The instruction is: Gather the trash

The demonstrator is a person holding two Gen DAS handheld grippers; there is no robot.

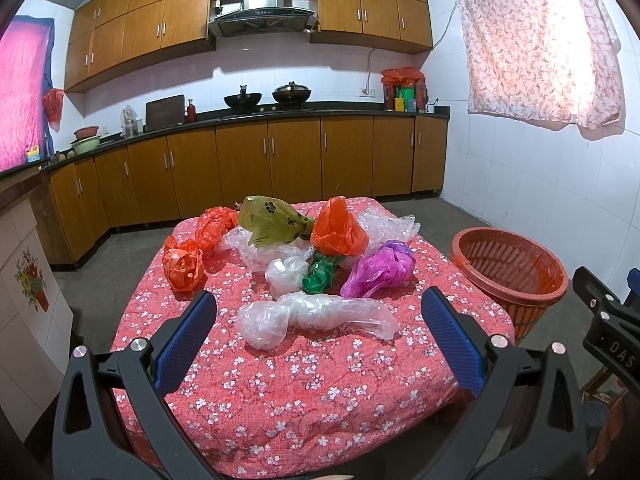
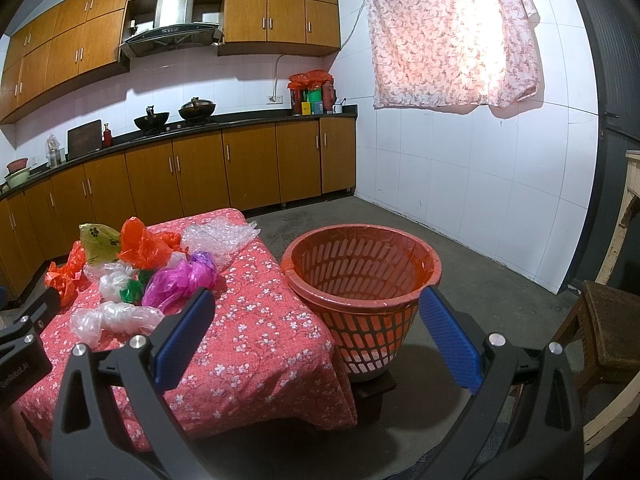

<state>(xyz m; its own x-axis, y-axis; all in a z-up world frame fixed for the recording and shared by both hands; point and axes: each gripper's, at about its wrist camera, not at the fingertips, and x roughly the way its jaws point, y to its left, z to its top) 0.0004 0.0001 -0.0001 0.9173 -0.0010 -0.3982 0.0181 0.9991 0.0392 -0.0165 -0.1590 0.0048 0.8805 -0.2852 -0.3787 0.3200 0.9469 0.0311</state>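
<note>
A: Item one, left gripper (image 1: 318, 328)?
B: Jaws spread wide, empty, hovering over the near edge of the table (image 1: 304, 392), which has a red floral cover.
A: Right gripper (image 2: 316, 334)?
B: Also spread wide, holding nothing, facing the red basket (image 2: 362, 280) on the floor just off the table's right edge.
A: Trash stock?
B: Clear bag (image 1: 312, 318) nearest the front; behind it white bag (image 1: 286, 274), green bag (image 1: 320, 276), magenta bag (image 1: 378, 268); orange bags (image 1: 184, 262) towards the left edge; olive paw-print bag (image 1: 272, 216) and bubble wrap (image 1: 386, 224) at the far edge
</note>
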